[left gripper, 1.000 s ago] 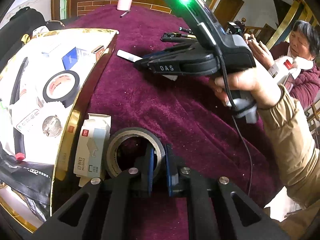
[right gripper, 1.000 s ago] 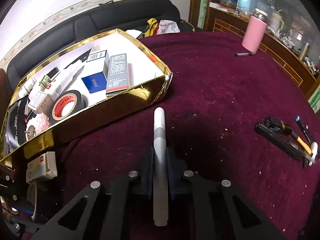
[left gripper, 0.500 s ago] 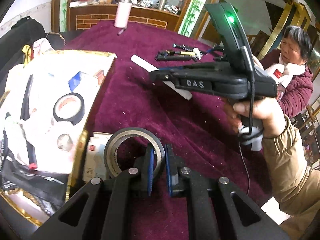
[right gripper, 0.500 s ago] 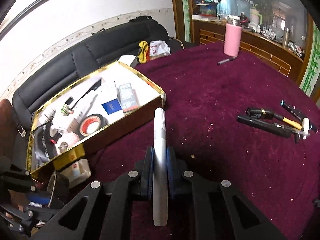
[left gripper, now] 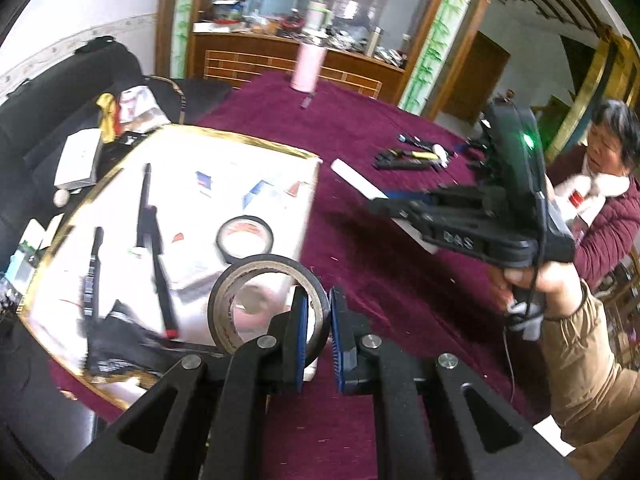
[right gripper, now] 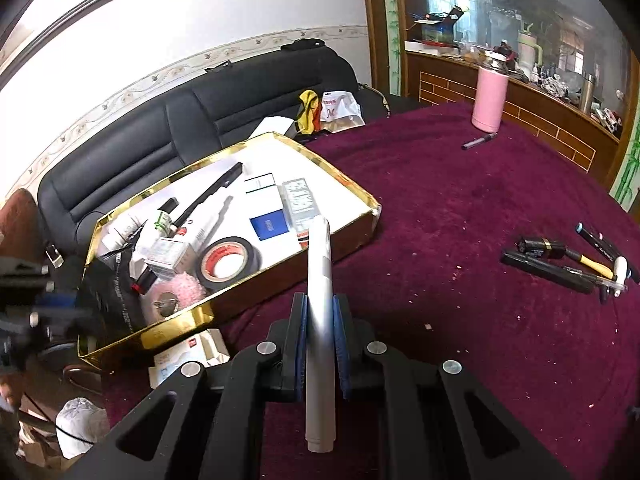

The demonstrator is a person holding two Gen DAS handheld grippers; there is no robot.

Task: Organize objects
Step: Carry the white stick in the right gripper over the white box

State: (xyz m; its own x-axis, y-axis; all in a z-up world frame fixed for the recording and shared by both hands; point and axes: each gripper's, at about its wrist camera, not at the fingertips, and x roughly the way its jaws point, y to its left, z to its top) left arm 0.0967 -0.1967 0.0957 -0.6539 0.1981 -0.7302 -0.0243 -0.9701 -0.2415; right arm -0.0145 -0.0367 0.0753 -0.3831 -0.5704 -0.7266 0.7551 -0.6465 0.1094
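A purple table [right gripper: 460, 208] carries a gold-rimmed box [right gripper: 280, 280] on its left side. The left gripper [left gripper: 318, 332] has its jaws closed on the wall of a tape roll [left gripper: 256, 276], held over the box's near edge. The right gripper [right gripper: 320, 340] pinches a white pen [right gripper: 320, 300], pointing away above the table just right of the box.

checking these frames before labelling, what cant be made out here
- Left wrist view: printing on the boxes in the gold tray, lost to motion blur.
- Left wrist view: tray contents behind the held tape roll.
- Right wrist view: left gripper, blurred and cut by the edge.
- Right wrist view: label text on the silver pen, too small.
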